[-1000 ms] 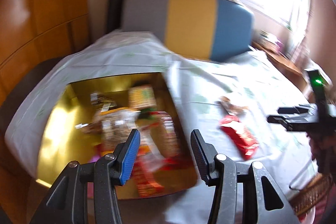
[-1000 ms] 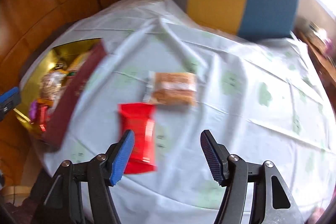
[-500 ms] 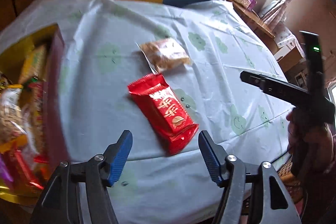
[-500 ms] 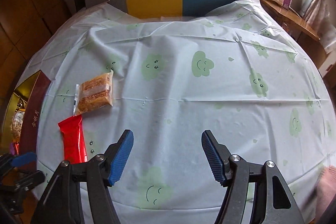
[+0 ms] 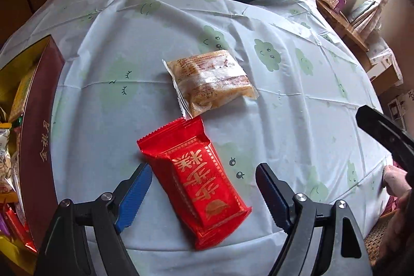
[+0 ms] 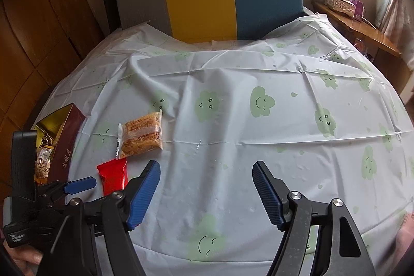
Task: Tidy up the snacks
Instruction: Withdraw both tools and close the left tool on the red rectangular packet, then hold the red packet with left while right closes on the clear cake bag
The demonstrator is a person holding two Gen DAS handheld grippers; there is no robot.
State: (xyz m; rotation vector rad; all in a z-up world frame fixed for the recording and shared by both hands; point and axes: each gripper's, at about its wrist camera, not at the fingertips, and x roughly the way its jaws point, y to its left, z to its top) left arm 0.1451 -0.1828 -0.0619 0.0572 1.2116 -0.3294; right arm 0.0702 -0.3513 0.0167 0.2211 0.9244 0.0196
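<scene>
red snack packet (image 5: 200,183) flat beside clear-wrapped cake (image 5: 211,80).

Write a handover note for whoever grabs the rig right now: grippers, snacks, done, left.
Left gripper: open, jaws just been opening, straddling the red packet, pads not on it.
Right gripper: open, jaws just opened further, nothing between them, over bare cloth.
Clear cracker pack lies just beyond the red one, on the cloth.
Box at the table's left edge already holds several snacks.
Left: grasp the red packet, box it, then the cracker pack.
</scene>
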